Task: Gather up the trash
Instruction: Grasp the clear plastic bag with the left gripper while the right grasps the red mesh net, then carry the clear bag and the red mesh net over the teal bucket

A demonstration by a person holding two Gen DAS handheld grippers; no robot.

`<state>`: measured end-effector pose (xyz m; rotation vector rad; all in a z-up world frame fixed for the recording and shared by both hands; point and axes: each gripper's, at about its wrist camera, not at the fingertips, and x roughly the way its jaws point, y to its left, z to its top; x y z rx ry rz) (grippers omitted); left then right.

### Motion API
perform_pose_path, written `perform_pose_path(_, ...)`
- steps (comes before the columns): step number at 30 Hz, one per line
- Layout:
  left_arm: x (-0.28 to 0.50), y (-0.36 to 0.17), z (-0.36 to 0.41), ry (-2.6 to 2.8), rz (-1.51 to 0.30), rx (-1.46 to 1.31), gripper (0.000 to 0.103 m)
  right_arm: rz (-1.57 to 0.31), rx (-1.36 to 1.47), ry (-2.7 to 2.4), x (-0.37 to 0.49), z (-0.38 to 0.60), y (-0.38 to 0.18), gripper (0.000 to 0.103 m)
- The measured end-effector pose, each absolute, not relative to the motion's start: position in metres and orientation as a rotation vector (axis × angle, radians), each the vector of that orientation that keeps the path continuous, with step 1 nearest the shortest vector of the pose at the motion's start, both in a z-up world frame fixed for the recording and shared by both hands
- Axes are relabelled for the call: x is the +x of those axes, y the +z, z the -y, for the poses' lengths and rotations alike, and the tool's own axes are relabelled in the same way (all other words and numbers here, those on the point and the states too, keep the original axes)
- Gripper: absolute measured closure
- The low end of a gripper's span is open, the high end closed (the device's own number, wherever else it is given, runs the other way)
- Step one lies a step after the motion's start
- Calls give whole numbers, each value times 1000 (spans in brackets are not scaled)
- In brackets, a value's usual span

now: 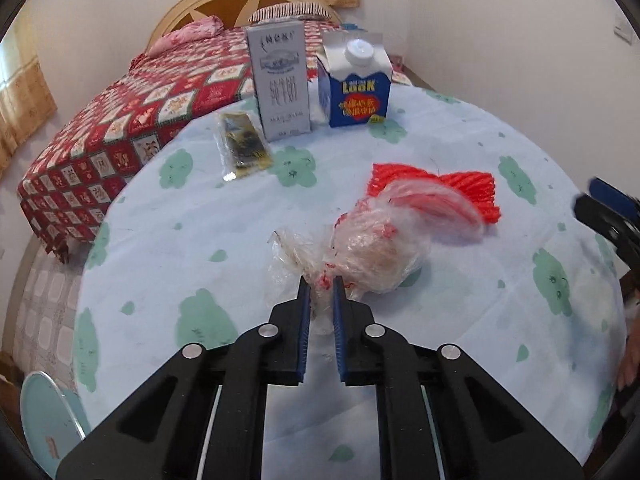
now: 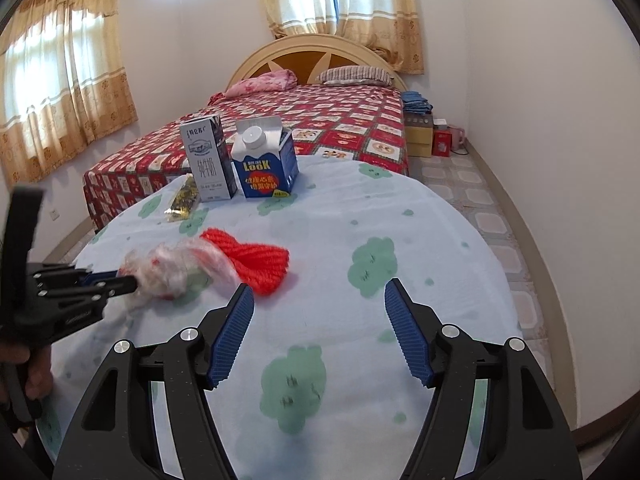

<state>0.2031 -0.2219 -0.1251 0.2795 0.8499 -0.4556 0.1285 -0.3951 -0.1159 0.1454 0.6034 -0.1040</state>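
A crumpled clear plastic bag with red print lies mid-table, over a red foam net. My left gripper is shut on the bag's near end; it also shows in the right wrist view, pinching the bag beside the red net. My right gripper is open and empty above the cloth, right of the net. A grey milk carton, a blue gable-top carton and a dark snack wrapper sit at the far edge.
The round table has a light blue cloth with green flowers. A bed with a red quilt stands behind it. A light blue chair is at the lower left. Boxes sit by the wall.
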Motion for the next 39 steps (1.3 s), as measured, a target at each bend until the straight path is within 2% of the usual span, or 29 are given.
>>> perform_pose_path(6,199,-100,179,-397,-793,249,93,-700,113,-71,180,375,-119,36)
perform_pose_path(12,204,-99,131,-313,-800,211,93,-832,100,-42,226,366,-141,37)
perform_pose_path(15,207,-100,114,-279,-795,190,93,-905,152,37,231,365,-153,63)
perform_pose_path(17,210,-100,102,-251,-796,171,93,-905,152,43,227,363,-152,69)
perform_pose_path(18,211,-100,98,-244,-798,163,93,-896,158,50,222,362,-150,77)
perform_pose_path(19,210,-99,92,-235,-794,156,93,-890,157,52,220,360,-148,90)
perform_pose_path(20,208,-97,89,-234,-789,155,93,-883,158,57,215,356,-146,92)
perform_pose_path(39,128,-83,2,-138,-739,175,92,-693,78,222,157,229,-107,92)
